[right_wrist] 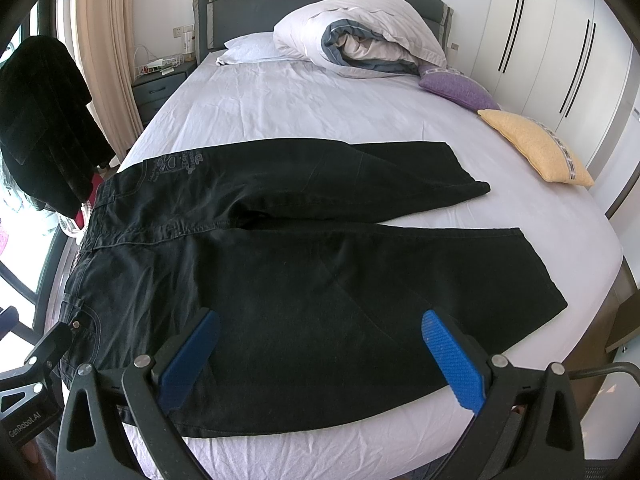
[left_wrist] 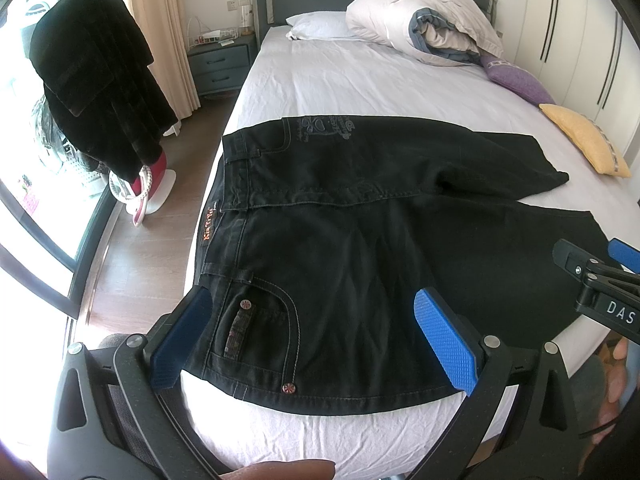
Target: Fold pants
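Note:
Black jeans (left_wrist: 340, 216) lie flat on the bed, waistband to the left, the two legs spread apart to the right; they also show in the right wrist view (right_wrist: 304, 264). My left gripper (left_wrist: 316, 336) is open over the near hip pocket by the waistband, holding nothing. My right gripper (right_wrist: 320, 348) is open over the near leg, holding nothing. The right gripper's tip shows at the right edge of the left wrist view (left_wrist: 600, 276). The left gripper's side shows at the lower left of the right wrist view (right_wrist: 40, 364).
The bed sheet (right_wrist: 280, 108) is pale lilac. A rolled duvet (right_wrist: 360, 36), a purple cushion (right_wrist: 456, 86) and a yellow cushion (right_wrist: 536, 146) lie at the head and right side. A dark coat on a stand (left_wrist: 96, 80) and a nightstand (left_wrist: 220, 64) stand left of the bed.

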Available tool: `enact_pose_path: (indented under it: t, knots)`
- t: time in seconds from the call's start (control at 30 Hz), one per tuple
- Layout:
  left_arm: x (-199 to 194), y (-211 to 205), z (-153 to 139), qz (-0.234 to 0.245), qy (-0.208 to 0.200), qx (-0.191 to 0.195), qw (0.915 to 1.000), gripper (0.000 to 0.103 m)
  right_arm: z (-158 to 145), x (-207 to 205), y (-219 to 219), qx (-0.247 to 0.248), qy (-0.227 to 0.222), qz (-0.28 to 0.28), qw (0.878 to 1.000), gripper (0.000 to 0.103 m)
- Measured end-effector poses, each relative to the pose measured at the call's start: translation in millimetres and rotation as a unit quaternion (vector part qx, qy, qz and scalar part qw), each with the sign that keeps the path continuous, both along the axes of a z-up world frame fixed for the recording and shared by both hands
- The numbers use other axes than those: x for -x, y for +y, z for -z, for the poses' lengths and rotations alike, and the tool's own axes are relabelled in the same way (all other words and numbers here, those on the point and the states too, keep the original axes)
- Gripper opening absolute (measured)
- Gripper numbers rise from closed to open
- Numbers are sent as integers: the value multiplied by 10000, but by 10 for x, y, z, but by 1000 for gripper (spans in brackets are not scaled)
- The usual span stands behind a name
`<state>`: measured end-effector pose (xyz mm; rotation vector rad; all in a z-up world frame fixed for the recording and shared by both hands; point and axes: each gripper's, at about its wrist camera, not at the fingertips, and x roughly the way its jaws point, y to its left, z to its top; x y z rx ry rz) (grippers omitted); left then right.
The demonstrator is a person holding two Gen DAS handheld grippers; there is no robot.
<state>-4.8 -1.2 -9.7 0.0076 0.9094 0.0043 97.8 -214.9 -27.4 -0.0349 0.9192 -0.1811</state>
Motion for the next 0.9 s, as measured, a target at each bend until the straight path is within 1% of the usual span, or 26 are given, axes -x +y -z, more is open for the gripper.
enact_pose_path:
  t: [0.3,0.47,0.8,0.9]
  knots:
    - [10,4,-2,2,11,19,10000,103,17,5,2,-7,-2,-2,10000,103]
    - [53,-2,54,-9,34,38,10000,103,20,-2,-17,-12,4,-5,10000,103]
    - [-69,68,123,-9,132,95,9999,103,88,-49,0,1,86,-43,10000,103]
    - [-190,107,149,1,203,127,9997,103,158,-126,25,-69,107,-178,9998,103]
